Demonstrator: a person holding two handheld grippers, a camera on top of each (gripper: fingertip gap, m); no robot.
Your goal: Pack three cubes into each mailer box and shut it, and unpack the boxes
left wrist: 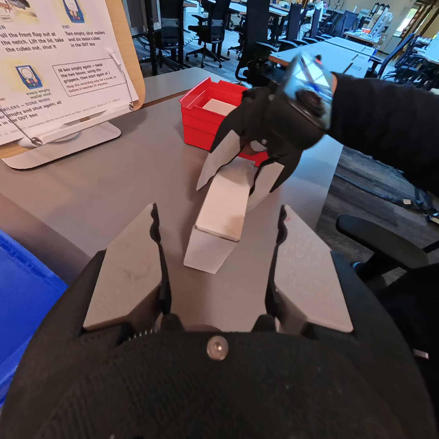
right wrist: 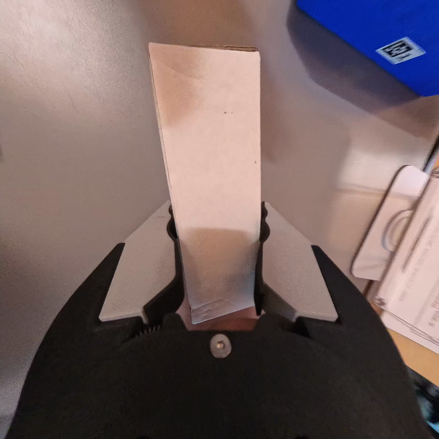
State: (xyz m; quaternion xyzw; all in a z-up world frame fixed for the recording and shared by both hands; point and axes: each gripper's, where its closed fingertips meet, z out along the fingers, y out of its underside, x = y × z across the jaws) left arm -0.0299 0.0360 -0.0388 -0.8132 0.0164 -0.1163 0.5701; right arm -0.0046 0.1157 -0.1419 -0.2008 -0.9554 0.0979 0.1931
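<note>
While the left gripper (left wrist: 218, 213) hovers with its fingers spread apart and holding nothing, the right gripper (right wrist: 217, 209) is clamped on the far end of a long, narrow white mailer box (left wrist: 219, 213) — closed, plain cardboard, lying on the grey counter (left wrist: 142, 190) just in front of a red bin (left wrist: 202, 118).

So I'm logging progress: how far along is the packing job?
Done: the white mailer looks shut, and another white box lies in the red bin. In hand: the right gripper is clamped on the mailer's far end, over the table; the left gripper hangs open, short of it. Left: no cubes show, so I can't tell whether the mailer is packed or emptied, nor where it goes next.
</note>
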